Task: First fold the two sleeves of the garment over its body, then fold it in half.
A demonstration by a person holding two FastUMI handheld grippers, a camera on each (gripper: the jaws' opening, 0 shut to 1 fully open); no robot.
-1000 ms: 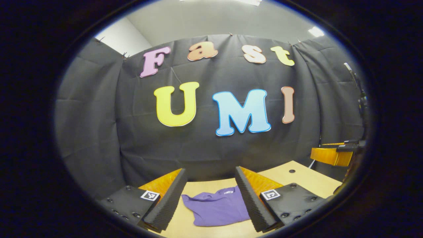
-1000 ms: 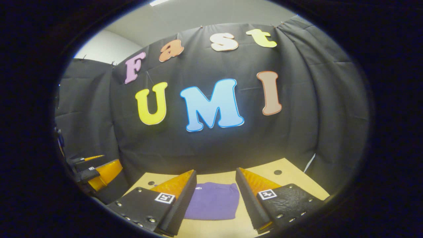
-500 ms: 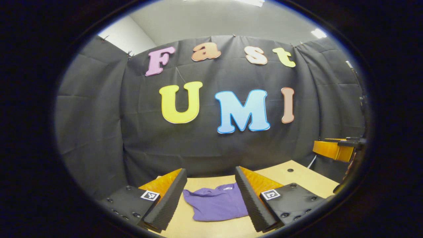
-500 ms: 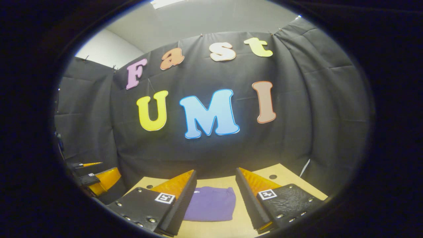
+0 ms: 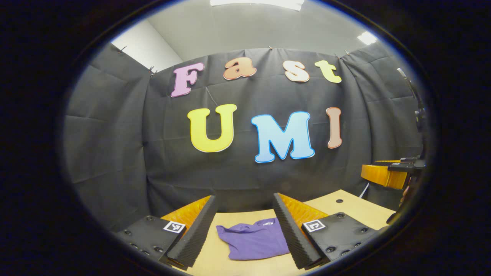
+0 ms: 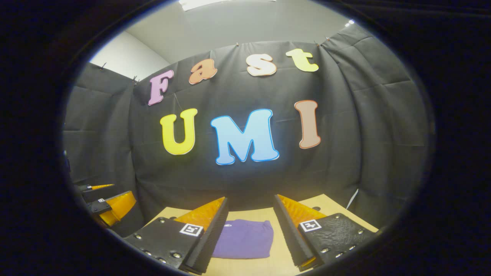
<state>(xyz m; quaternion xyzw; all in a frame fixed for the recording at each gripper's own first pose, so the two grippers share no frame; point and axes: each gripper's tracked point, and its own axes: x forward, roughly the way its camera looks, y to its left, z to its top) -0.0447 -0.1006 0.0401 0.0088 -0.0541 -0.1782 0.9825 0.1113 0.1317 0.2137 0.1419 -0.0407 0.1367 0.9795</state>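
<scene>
Nearest to us, the left gripper [image 5: 244, 230] has its jaws spread wide apart with nothing between them, raised above the tabletop [image 5: 345, 209]; in the right gripper view, the right gripper [image 6: 249, 232] likewise stands with jaws wide apart and empty. Each finger block carries a small square black-and-white marker, a coded pattern and not readable writing.

Just beyond the fingers, at about 6 o'clock in both views, the purple garment [image 5: 255, 241] lies on the tabletop as a compact, roughly rectangular bundle, touching neither gripper. We see no sleeve sticking out to either side, and in the right gripper view its near edge looks like a smooth fold [image 6: 242, 242]. We judge the sleeve folds and the half fold to be done, with at most some tidying of the rumpled corner at 9 o'clock left.

A small pale tag sits near the garment's far edge; we cannot read it.

Farther off at 3 o'clock in the left gripper view, the other gripper hangs above the tabletop's edge.
</scene>
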